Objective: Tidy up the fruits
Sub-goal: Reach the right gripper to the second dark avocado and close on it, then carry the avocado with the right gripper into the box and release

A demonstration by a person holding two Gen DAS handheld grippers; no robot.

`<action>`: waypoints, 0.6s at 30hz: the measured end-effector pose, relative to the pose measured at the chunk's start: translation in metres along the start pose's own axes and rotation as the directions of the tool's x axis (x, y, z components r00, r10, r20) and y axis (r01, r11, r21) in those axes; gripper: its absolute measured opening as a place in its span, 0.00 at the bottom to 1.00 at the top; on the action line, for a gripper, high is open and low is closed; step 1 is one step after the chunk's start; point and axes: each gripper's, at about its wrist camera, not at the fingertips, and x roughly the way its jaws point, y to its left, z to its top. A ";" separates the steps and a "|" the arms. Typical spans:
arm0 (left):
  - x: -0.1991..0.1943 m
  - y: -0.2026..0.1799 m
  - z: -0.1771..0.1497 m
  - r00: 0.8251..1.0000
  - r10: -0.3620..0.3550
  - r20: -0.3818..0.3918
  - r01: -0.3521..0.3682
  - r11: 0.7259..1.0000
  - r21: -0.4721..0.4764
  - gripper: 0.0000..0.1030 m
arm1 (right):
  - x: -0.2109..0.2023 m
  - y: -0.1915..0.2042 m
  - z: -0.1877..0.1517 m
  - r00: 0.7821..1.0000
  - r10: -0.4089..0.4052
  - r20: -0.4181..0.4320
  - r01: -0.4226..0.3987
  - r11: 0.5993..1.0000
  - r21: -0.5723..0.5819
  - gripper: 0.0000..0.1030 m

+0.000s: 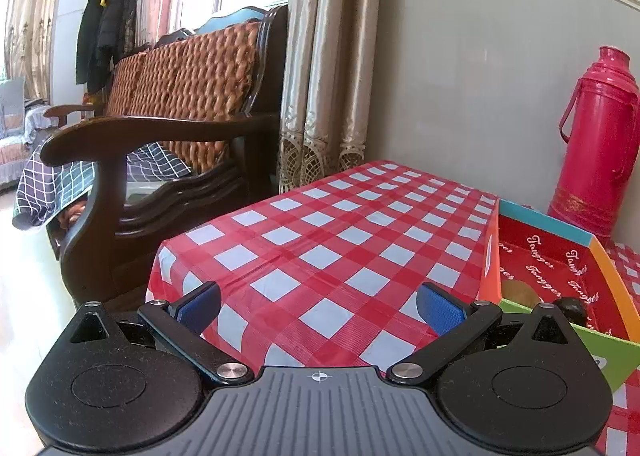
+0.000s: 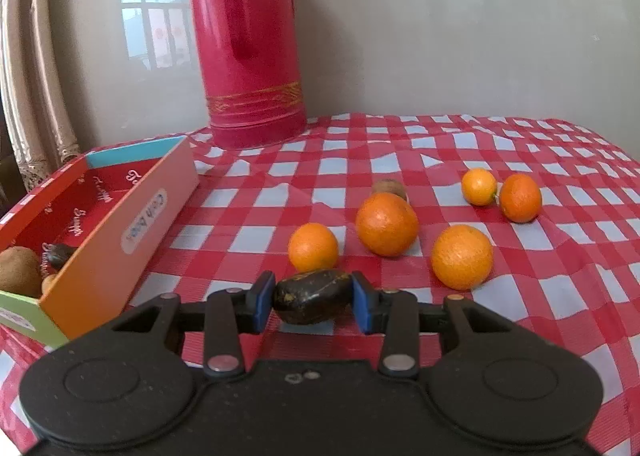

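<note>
A dark fruit (image 2: 313, 297) is clamped between the right gripper (image 2: 312, 302) pads, just above the tablecloth (image 2: 560, 256); the left gripper (image 1: 319, 306) is spread wide, empty. The fruit should be kept level and carried leftward over the box (image 2: 120, 223) wall — released only once low inside.

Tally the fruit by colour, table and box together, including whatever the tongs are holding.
Orange: 5 loose on the tablecloth
Brown: 2, one in the box, one behind the big orange
Dark, near black: 2, one in the right tongs, one in the box
Partly hidden orange-tan piece in the box: 1
Total: 10
</note>
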 end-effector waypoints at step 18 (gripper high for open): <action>0.002 0.011 0.000 1.000 -0.014 -0.005 0.014 0.998 -0.066 1.00 | -0.022 0.020 0.019 0.993 0.108 0.052 -0.107 0.994 -0.019 0.31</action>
